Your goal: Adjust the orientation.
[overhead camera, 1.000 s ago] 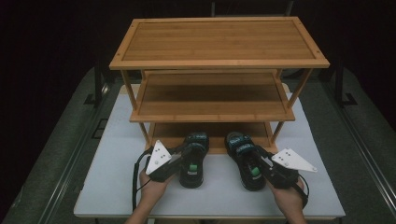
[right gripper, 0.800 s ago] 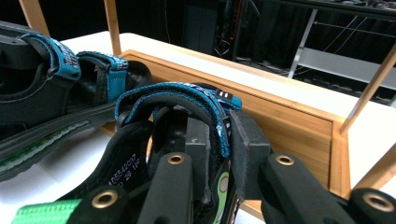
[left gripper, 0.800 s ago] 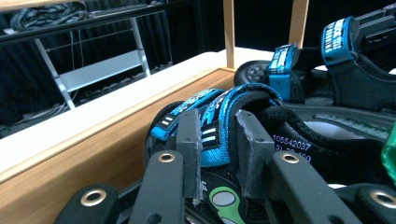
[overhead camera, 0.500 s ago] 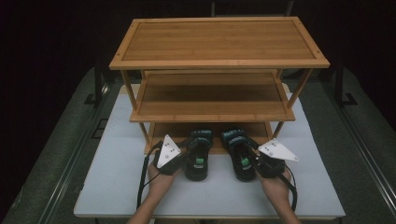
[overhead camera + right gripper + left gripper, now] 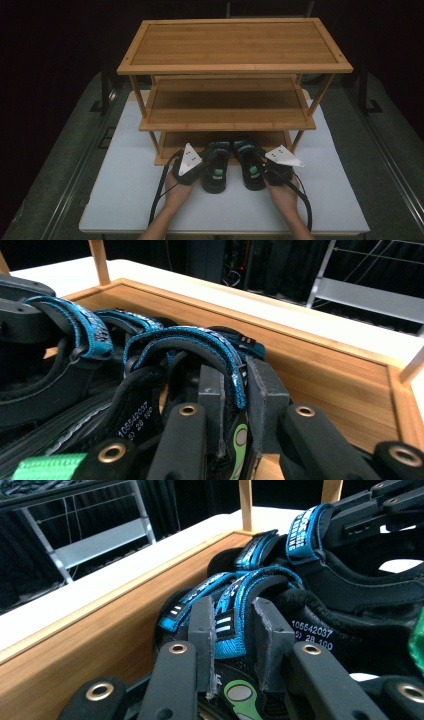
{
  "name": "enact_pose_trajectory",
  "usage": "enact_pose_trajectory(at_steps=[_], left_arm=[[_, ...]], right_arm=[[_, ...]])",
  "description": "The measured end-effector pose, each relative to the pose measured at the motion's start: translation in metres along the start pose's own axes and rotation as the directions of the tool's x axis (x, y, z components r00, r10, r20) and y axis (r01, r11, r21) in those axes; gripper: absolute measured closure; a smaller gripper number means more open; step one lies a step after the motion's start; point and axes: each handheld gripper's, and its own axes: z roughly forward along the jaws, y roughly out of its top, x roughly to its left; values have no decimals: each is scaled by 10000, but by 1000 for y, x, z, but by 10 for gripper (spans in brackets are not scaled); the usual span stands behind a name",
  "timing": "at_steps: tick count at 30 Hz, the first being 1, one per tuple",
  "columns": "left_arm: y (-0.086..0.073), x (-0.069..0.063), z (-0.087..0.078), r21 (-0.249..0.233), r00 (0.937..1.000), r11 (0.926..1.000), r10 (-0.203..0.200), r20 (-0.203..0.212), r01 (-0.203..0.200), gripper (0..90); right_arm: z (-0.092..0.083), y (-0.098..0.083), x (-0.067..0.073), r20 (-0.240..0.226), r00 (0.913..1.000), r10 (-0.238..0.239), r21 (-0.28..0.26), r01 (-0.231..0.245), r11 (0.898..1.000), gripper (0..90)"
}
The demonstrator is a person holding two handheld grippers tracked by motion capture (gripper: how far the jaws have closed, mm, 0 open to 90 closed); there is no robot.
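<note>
Two black sandals with blue straps lie side by side, toes on the bottom shelf (image 5: 182, 141) of a bamboo rack (image 5: 235, 45). My left gripper (image 5: 206, 171) is shut on the left sandal (image 5: 216, 167). In the left gripper view its jaws (image 5: 232, 625) pinch that sandal's blue strap (image 5: 225, 587). My right gripper (image 5: 261, 170) is shut on the right sandal (image 5: 248, 162). In the right gripper view its pads (image 5: 232, 385) clamp that sandal's blue strap (image 5: 185, 337). There the left sandal (image 5: 75, 320) lies beside it.
The three-tier rack stands on a white table top (image 5: 125, 192). The bottom shelf has a raised wooden rim (image 5: 100, 640) close beside the left sandal, and a bare board (image 5: 325, 385) stretches past the right sandal. Rack posts (image 5: 152, 142) flank the shelf opening.
Both hands have moved forward toward the rack and closer together, bringing the two sandals with them so that their toes now reach the bottom shelf.
</note>
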Motion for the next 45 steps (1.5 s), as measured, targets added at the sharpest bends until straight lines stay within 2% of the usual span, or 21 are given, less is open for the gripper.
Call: enact_pose_trajectory(at_steps=[6, 11, 14, 18, 21, 25, 29, 33, 36, 39, 41, 45], left_arm=[[0, -3, 0, 140, 9998, 9999, 35, 214, -38, 685], [2, -3, -2, 175, 9993, 9998, -4, 363, -3, 604], [3, -2, -5, 196, 9993, 9998, -96, 369, 89, 546], [6, -2, -10, 15, 9993, 10000, -26, 363, 26, 498], [8, -3, -13, -49, 9981, 9999, -99, 605, 103, 471], [10, -5, -21, -145, 9955, 9997, -204, 924, 218, 423], [13, -4, -32, -220, 9888, 9989, -380, 1441, 416, 363], [16, -5, -43, -340, 9840, 9989, -262, 1762, 327, 320], [16, -6, -50, -399, 9839, 9990, -128, 1784, 203, 288], [13, -6, -55, -325, 9838, 9991, -198, 1780, 260, 267], [9, -7, -57, -217, 9843, 9994, -216, 1753, 258, 247], [2, -8, -57, 28, 9851, 9996, -297, 1692, 296, 200]], right_arm=[[-1, 0, -3, -276, 9993, -249, 234, 255, 9994, 749], [-3, 1, -8, -765, 9968, -253, 349, 280, 9990, 660], [-5, 2, -10, -788, 9963, -337, 337, 364, 9988, 610], [-9, 3, -10, -897, 9951, -418, 335, 449, 9984, 551], [-13, 3, -10, -971, 9940, -508, 333, 542, 9980, 531], [-23, 3, -14, -1201, 9920, -383, 67, 394, 9992, 498], [-35, 2, -19, -1629, 9860, -352, -76, 344, 9994, 457], [-49, -2, -25, -2073, 9780, -231, -169, 201, 9997, 414], [-58, -6, -28, -2264, 9739, -184, -269, 126, 9996, 370], [-66, -12, -31, -2421, 9698, -292, -300, 227, 9993, 341], [-70, -17, -32, -2566, 9660, -299, -187, 260, 9995, 320], [-72, -28, -32, -2565, 9656, -420, 233, 496, 9985, 281]])
